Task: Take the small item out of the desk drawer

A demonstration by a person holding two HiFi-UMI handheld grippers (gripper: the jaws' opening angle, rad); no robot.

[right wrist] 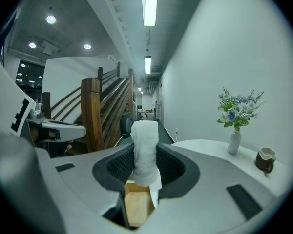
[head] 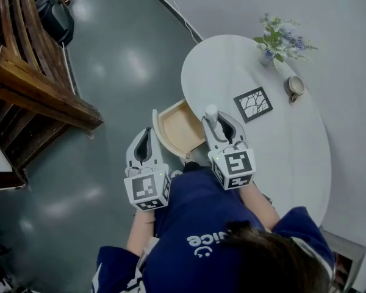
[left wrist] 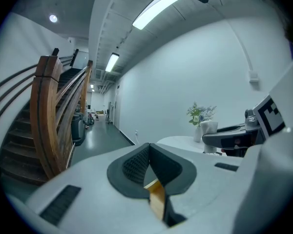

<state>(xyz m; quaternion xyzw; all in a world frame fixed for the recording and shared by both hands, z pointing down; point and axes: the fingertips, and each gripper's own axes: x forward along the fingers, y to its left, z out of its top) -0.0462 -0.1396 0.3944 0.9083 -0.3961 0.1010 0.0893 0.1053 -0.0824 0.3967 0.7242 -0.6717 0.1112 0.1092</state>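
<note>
The wooden desk drawer (head: 178, 127) stands pulled out from under the white round table (head: 293, 145), and its inside looks bare. My right gripper (head: 220, 119) is above the drawer's right side, shut on a small white rolled cloth (head: 211, 113). In the right gripper view the roll (right wrist: 145, 150) stands upright between the pads (right wrist: 118, 165), with the drawer (right wrist: 136, 206) below. My left gripper (head: 146, 135) hangs at the drawer's left edge. Its jaws (left wrist: 148, 148) are shut with nothing between them.
On the table stand a vase of flowers (head: 279, 41), a small cup (head: 295, 85) and a dark square picture (head: 253, 104). A wooden staircase (head: 30, 84) rises at the left across the grey floor. The person's blue sleeves and body fill the bottom of the head view.
</note>
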